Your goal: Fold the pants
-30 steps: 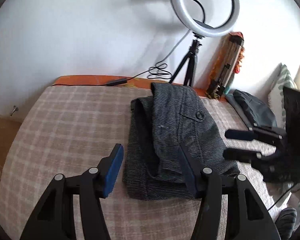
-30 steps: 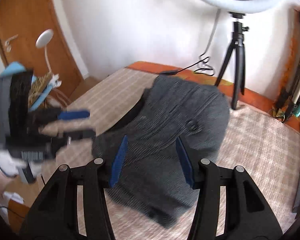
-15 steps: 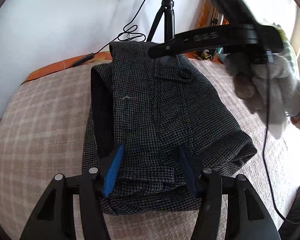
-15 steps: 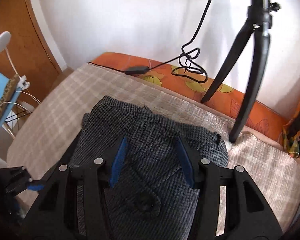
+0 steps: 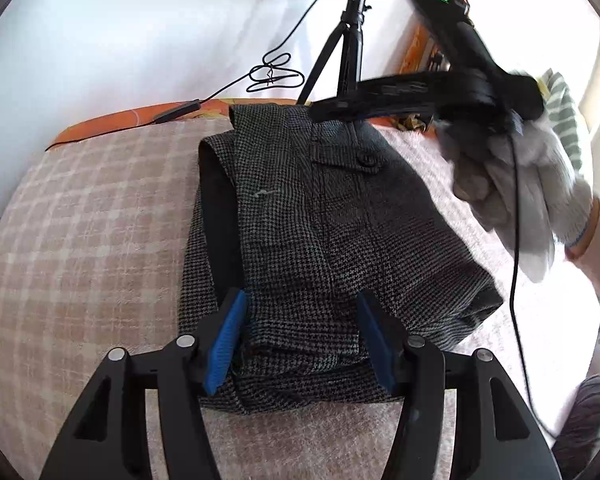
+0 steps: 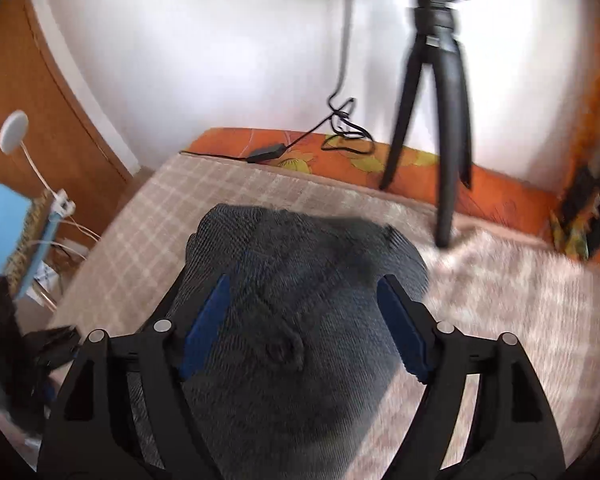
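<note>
The grey houndstooth pants [image 5: 324, 236] lie folded in a thick stack on the checked bed cover [image 5: 88, 248]; a back pocket button [image 5: 367, 159] faces up. My left gripper [image 5: 302, 320] is open, its blue pads straddling the near folded edge just above the cloth. My right gripper [image 6: 302, 316] is open over the far waistband end of the pants [image 6: 300, 280]; that view is blurred. In the left wrist view the right gripper [image 5: 336, 111] hangs above the far edge, held by a white-gloved hand [image 5: 512, 184].
A black tripod [image 6: 440, 120] with a ring light stands on the orange mattress edge [image 6: 500, 200] by the white wall, with a coiled cable [image 5: 274, 76]. A wooden door [image 6: 28, 92] and a blue item [image 6: 4, 224] are at left. A striped pillow [image 5: 564, 120] lies at right.
My left gripper moved forward from beside the pants to straddle their near edge. My right gripper swung from the right side across to the far waistband end and has opened wider.
</note>
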Demonstrator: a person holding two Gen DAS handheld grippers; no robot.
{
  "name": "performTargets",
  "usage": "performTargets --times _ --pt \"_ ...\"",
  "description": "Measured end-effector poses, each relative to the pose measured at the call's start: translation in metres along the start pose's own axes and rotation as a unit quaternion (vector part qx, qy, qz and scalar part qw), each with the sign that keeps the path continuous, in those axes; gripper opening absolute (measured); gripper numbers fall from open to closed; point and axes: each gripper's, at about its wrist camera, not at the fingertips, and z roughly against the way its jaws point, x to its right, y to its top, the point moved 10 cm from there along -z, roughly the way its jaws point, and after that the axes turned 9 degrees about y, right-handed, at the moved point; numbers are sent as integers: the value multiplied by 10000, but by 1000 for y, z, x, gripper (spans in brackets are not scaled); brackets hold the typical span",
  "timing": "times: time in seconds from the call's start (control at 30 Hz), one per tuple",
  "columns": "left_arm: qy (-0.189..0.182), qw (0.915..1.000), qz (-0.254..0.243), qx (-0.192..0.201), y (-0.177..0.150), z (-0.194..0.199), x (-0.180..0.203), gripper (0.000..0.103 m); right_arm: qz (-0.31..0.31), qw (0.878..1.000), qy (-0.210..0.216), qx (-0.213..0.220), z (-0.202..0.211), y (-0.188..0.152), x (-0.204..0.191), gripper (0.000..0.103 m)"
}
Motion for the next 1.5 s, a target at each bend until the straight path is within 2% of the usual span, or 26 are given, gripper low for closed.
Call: performTargets --times 0.2,0.37,0.47,0.53,0.67,0.73,0.83,0.93,1.0,1.1,1.17,1.2,1.27,1.37,1.4,1.43,1.5 --pt "-401 9964 725 -162 18 5 -30 66 -802 9951 519 -257 19 -48 33 81" --pt "-897 9809 1660 -475 36 -19 -58 66 -1387 9831 1124 -396 7 -73 48 81" --pt "-1174 9706 1953 -774 41 -44 -59 66 -1673 9713 1654 -362 0 -78 46 81" --pt "-1249 9657 2061 -967 41 -57 -60 66 -1775 9661 1845 -322 -5 -78 44 81" --pt "-1277 9649 2023 -1086 43 -74 -63 66 -1727 9632 2033 -335 -3 -79 41 81" --pt "-1403 9640 1950 -1135 43 -73 -63 66 -1636 9622 2142 -398 -4 -82 37 81" --pt "-1388 9666 1822 -1147 44 -73 -68 66 -1532 9617 2243 -378 -1 -86 29 80" --pt "-1479 9674 1755 -1072 49 -77 -65 66 -1492 9604 2320 -396 -8 -84 18 79" --pt "-1652 9644 1777 -1051 54 -83 -58 66 -1479 9589 2384 -418 -8 -83 10 79" --pt "-1717 9633 1844 -931 62 -87 -52 66 -1504 9572 2437 -421 -9 -82 4 77" --pt "-1749 9633 1813 -928 64 -89 -48 66 -1433 9588 2409 -453 -4 -86 7 68" --pt "-1740 9648 1739 -928 64 -89 -47 66 -1425 9588 2410 -487 -2 -89 10 66" --pt "-1797 9678 1510 -911 62 -87 -44 66 -1583 9554 2455 -443 -2 -91 17 56" --pt "-1919 9650 1618 -762 66 -90 -45 66 -1742 9515 2518 -301 -6 -85 14 55" --pt "-1918 9644 1667 -734 68 -92 -44 66 -1711 9532 2475 -298 -7 -84 10 53" --pt "-1886 9655 1666 -673 70 -93 -41 65 -1641 9581 2330 -291 -9 -84 7 44" --pt "-1834 9678 1591 -668 72 -97 -36 57 -1576 9620 2218 -226 -8 -81 4 37"
